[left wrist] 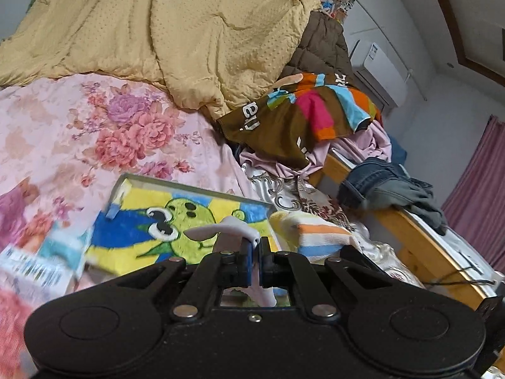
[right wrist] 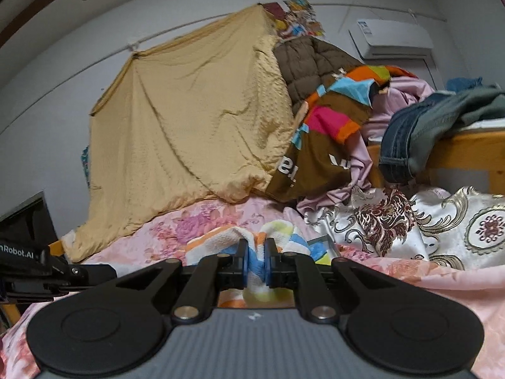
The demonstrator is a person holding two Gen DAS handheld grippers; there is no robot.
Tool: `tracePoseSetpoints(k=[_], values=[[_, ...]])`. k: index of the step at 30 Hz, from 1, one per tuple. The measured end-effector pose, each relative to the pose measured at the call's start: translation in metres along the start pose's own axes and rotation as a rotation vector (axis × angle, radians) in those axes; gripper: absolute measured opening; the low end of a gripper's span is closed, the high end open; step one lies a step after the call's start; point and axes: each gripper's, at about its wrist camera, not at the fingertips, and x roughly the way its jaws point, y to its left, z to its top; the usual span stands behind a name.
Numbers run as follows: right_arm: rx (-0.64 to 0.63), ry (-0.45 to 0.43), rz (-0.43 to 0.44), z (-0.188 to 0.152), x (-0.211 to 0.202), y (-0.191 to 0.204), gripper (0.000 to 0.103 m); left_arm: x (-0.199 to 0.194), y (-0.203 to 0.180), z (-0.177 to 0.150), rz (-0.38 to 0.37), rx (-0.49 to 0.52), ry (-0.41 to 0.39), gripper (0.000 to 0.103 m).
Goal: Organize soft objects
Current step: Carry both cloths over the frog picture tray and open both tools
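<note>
Up close, right claw (right wrist: 256,263) pinches the crumpled striped towel (right wrist: 257,273); left claw (left wrist: 255,260) grips a white hanger (left wrist: 221,229).

Striped towel (right wrist: 255,262) — bunched, clamped; cartoon towel (left wrist: 176,221) — flat, boxed.

Yellow-and-blue towel (left wrist: 132,230) with a green cartoon face; pastel striped towel (right wrist: 257,262) in orange, blue, yellow, white; pink floral sheet (left wrist: 104,132); mustard dotted quilt (left wrist: 176,31).

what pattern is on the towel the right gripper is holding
Orange, blue and yellow-green stripes on white towel, clearest in the right wrist view.
</note>
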Motion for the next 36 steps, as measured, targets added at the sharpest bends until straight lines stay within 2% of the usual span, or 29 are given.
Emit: tracePoseSetpoints(k=[8,13,20,26,28,29,32,33,36], values=[[0.031,0.053,-0.032,0.005,0.060,-0.025,0.011,0.091,0.012,0.007,0.006,-0.019,0.031,0.003],[0.065,0.148,-0.048,-0.011,0.091,-0.038,0.011,0.135,0.024,-0.002,0.032,-0.062,0.095,0.003],[0.133,0.278,-0.071,-0.030,0.108,-0.053,0.012,0.160,0.041,-0.018,0.075,-0.114,0.171,0.003],[0.150,0.335,-0.080,-0.032,0.113,-0.057,0.017,0.163,0.048,-0.028,0.126,-0.111,0.219,0.005],[0.143,0.343,-0.082,-0.032,0.113,-0.057,0.020,0.161,0.048,-0.029,0.138,-0.109,0.223,0.012],[0.138,0.343,-0.082,-0.031,0.113,-0.056,0.021,0.160,0.047,-0.029,0.142,-0.106,0.224,0.018],[0.110,0.340,-0.088,-0.028,0.108,-0.054,0.032,0.152,0.045,-0.028,0.146,-0.105,0.218,0.024],[0.099,0.340,-0.090,-0.027,0.107,-0.053,0.037,0.148,0.045,-0.027,0.146,-0.104,0.215,0.031],[0.071,0.335,-0.094,-0.024,0.100,-0.050,0.050,0.135,0.045,-0.026,0.155,-0.099,0.198,0.043]])
